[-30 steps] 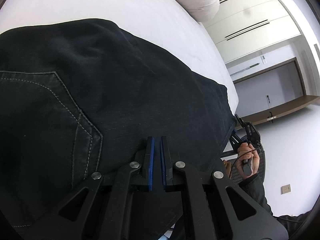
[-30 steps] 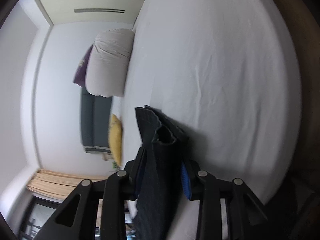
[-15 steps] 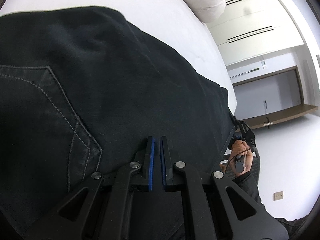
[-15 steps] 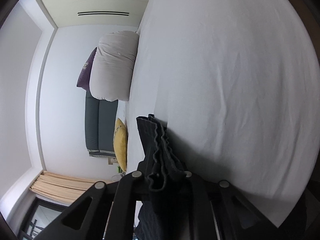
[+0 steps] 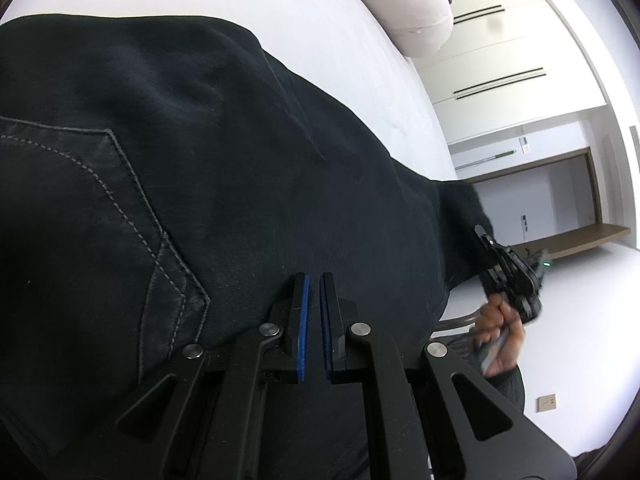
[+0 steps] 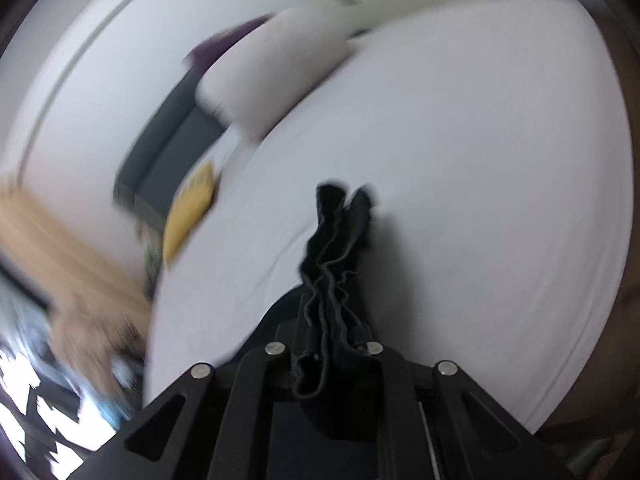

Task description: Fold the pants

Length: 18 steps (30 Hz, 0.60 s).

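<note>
My left hand-held gripper [image 5: 312, 292] had its pads together, hovering over the black pants [image 5: 240, 168] spread on the white bed [image 5: 280, 8]. My right hand-held gripper [image 6: 336, 336] was clamped on the bunched hem of the pants above the bed.

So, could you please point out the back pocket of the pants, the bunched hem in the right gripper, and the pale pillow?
back pocket [image 5: 100, 240]: left wrist view, on its stitched panel.
bunched hem [image 6: 336, 248]: right wrist view, on the gathered folds.
pale pillow [image 5: 404, 4]: left wrist view, on its rounded end.
</note>
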Available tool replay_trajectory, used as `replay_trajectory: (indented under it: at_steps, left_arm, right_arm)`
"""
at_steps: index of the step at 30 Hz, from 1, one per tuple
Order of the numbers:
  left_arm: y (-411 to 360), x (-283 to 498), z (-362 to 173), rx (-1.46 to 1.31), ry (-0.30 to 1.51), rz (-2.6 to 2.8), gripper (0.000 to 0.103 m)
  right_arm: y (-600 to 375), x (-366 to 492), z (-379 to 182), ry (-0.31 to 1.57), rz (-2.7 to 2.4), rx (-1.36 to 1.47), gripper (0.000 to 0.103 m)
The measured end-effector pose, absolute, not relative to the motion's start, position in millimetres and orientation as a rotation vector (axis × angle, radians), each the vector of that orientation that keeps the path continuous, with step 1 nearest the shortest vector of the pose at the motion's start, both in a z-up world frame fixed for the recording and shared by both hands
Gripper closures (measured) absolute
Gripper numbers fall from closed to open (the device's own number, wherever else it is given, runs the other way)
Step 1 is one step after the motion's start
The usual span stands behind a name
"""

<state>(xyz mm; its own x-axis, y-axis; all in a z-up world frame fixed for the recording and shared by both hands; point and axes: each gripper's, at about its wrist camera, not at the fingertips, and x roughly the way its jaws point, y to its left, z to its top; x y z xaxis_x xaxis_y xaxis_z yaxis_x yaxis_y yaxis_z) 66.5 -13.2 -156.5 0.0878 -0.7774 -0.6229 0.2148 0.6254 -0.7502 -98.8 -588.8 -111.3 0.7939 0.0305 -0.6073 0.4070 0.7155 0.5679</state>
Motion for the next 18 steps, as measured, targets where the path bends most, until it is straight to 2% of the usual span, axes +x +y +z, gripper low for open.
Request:
replay_trajectory:
  at_steps: [5, 9, 14, 17, 18]
  left_arm:
    - [-5.4, 67.1, -159.1, -0.628, 1.276, -0.799, 0.097]
    - [-0.1, 70.7, -166.2, -0.739, 1.284, -0.810, 0.097]
    - [-3.2, 72.8, -173.2, -0.822, 1.327, -0.830, 0.096]
    - [-7.5, 77.5, -177.9, -0.892, 1.356, -0.833, 0.083]
    - [-9.8, 79.4, -177.5, -0.914, 1.360, -0.839, 0.074]
  right_arm:
    - [-454.0, -68.3, -87.6, 0.785, -0.134, 0.235, 0.093]
    - [-358.8, -57.2, -116.0, 0.887, -0.045, -0.049, 0.093]
    - [-312.4, -55.8, -154.6, 0.913, -0.108, -0.346, 0.093]
    - [-308.4, -59.1, -154.1, 0.884, -0.127, -0.404, 0.093]
    - [-306.5, -60.3, -154.2, 0.875, -0.131, -0.430, 0.093]
